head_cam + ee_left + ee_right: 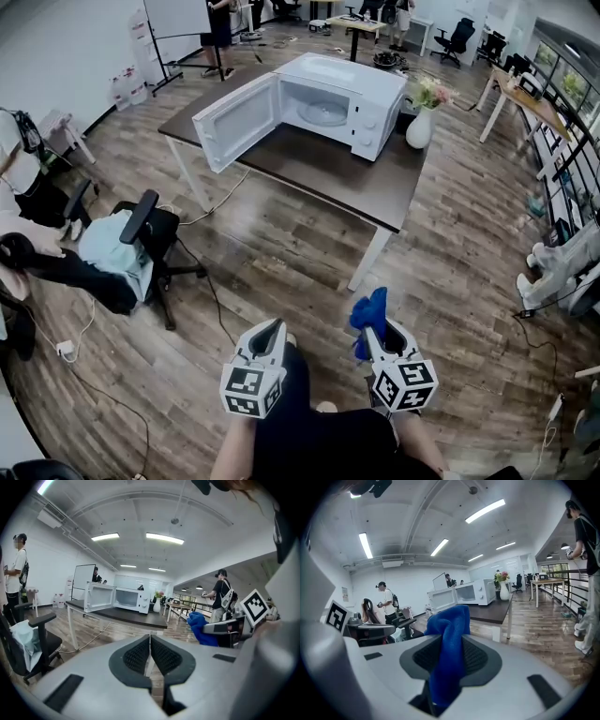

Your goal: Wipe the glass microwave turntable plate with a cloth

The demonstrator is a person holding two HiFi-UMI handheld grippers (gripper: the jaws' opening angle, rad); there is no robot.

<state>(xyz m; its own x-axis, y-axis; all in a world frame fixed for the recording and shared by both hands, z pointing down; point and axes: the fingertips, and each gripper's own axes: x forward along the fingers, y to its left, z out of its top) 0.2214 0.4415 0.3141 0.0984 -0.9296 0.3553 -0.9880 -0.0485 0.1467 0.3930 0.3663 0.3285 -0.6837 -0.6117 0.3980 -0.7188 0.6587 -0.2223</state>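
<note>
A white microwave (323,105) stands on a dark table (375,187) far ahead, its door swung open to the left. The glass turntable plate (323,113) lies inside its cavity. My right gripper (371,330) is shut on a blue cloth (369,317), which sticks up from between the jaws; the blue cloth (449,639) fills the middle of the right gripper view. My left gripper (274,330) is shut with nothing in it, the pads (138,656) pressed together. Both are held low, well short of the table.
A white vase (419,128) with flowers stands on the table right of the microwave. An office chair (141,234) with a light cloth over it is at the left. Cables run across the wooden floor. People stand at the room's far end and left edge.
</note>
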